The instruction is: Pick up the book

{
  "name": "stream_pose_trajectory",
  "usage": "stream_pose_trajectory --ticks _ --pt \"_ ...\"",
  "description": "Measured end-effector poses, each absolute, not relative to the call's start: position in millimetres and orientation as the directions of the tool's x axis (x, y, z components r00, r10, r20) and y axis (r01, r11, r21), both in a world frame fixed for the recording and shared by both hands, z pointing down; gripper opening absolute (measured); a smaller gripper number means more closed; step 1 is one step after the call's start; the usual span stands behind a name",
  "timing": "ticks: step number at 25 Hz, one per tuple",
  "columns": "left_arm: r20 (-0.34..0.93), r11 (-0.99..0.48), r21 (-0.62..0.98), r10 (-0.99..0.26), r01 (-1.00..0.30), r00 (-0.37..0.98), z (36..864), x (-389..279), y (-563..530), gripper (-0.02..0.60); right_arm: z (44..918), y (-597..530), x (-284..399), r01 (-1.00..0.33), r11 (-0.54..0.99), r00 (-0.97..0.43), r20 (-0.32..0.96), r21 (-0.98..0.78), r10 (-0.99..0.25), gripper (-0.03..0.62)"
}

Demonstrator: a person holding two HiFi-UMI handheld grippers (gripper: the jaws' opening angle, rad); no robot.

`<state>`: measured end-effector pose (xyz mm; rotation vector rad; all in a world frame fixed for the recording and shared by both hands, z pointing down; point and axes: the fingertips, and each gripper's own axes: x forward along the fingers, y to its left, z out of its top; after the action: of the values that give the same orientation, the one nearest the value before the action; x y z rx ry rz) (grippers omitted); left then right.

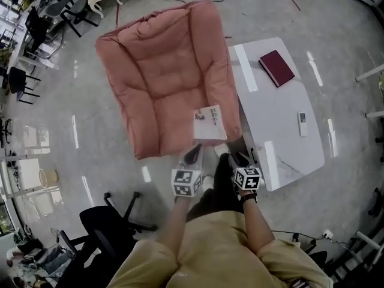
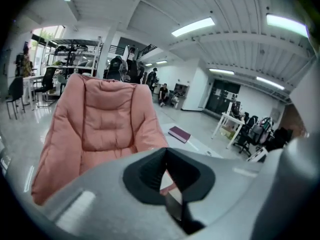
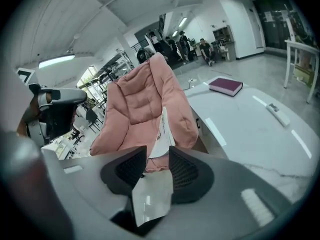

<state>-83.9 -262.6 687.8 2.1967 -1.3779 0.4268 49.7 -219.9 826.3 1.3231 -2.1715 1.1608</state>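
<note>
Shirt point(image 1: 210, 254): tan, 6 o'clock in the head view; both forearms extend up-frame from it.

Left gripper point(image 2: 165, 150): jaw tips together, nothing between them.

Right gripper point(image 3: 157, 150): jaws apart and empty. The white book shows beyond the gap, not between the pads.

White book point(image 1: 210, 123): 12 o'clock from the grippers, near but untouched. It sits tilted on the near right edge of the cushion point(image 1: 162, 77).
- Handling, judged: a thin paperback, so light, with covers likely to flex and a fairly slick surface.
- The soft seat beneath would give, so a downward press would probably sink the book.
- Likely best hold: the near free edge, jaws across the thickness and deep enough that the pages do not fan.

Cushion: pink, quilted, large, 11 to 12 o'clock.

Table point(image 1: 282, 143): white, glossy, 1 to 3 o'clock, just beside the cushion.

Remote point(image 1: 302, 123): small, white, on the table at 2 o'clock.

Maroon book point(image 1: 276, 68): flat on the table's far end at 1 o'clock, well apart from both grippers. It looks like a hardback, so stiffer and heavier.

Which book the task means cannot be told. The white book is nearer and in line with the right gripper.
</note>
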Motion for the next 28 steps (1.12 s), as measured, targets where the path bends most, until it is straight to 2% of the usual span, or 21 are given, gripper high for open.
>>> stream_pose_trajectory --ticks 8,12,16,28 --pt "0.575 -0.358 0.253 -0.691 -0.899 0.437 755.3 -88.5 -278.0 0.002 910.8 -251.8 27.4 -0.811 0.171 -0.547 0.622 -0.559 -0.56 0.223" --pt "0.596 -0.348 0.255 -0.678 -0.902 0.43 780.6 -91.1 -281.4 0.002 947.7 -264.3 21.4 -0.789 0.142 -0.559 0.603 -0.597 -0.569 0.215" --pt "0.609 -0.354 0.259 -0.663 -0.899 0.436 796.4 -90.6 -279.3 0.002 971.0 -275.4 14.6 -0.79 0.188 -0.573 0.594 -0.583 -0.564 0.206" --pt "0.638 -0.321 0.27 -0.647 -0.908 0.418 817.5 -103.6 -268.2 0.002 980.7 -298.9 -6.0 -0.775 0.185 -0.581 0.567 -0.604 -0.583 0.174"
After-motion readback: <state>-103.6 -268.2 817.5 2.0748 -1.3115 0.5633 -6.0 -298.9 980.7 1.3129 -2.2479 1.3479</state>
